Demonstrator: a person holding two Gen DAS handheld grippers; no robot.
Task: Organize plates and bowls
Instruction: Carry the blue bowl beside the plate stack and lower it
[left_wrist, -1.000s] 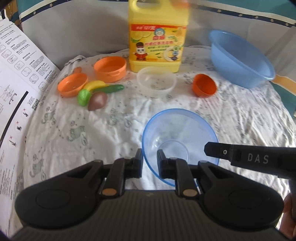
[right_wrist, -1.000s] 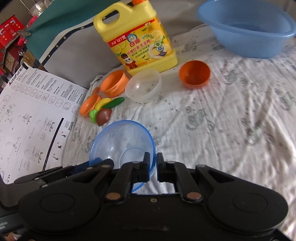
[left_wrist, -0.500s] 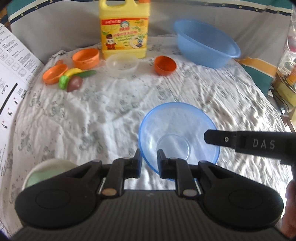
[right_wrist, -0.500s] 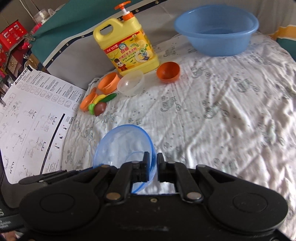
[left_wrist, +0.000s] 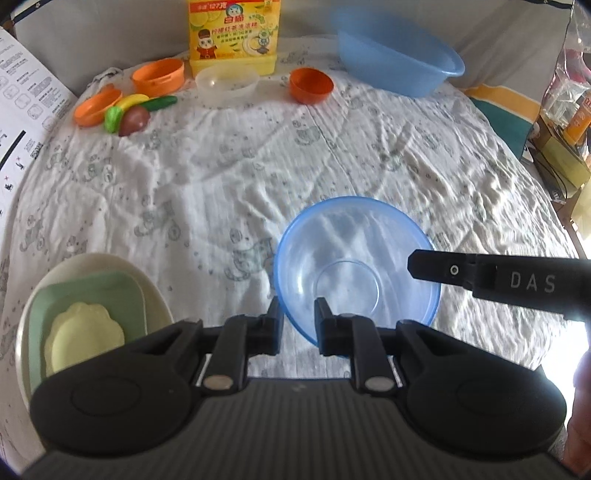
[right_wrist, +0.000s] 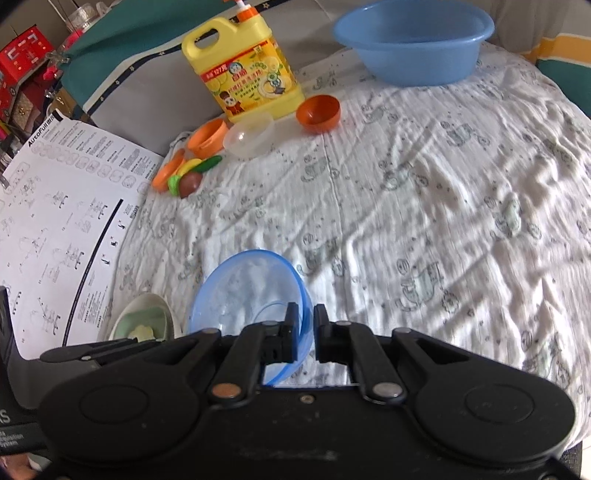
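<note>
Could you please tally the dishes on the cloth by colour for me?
Blue: 2, the clear blue bowl held by both grippers and the blue basin
Orange: 3
Clear: 1
Cream: 1
Green: 1
Yellow: 1
Total: 9

Sunlit wrinkled white printed cloth (right_wrist: 424, 206), grey backrest (left_wrist: 110, 33), cluttered shelves (right_wrist: 22, 74)

White printed cloth (left_wrist: 229, 184), detergent jug (left_wrist: 233, 35), blue basin (left_wrist: 399, 66), orange bowls (left_wrist: 309, 85)
</note>
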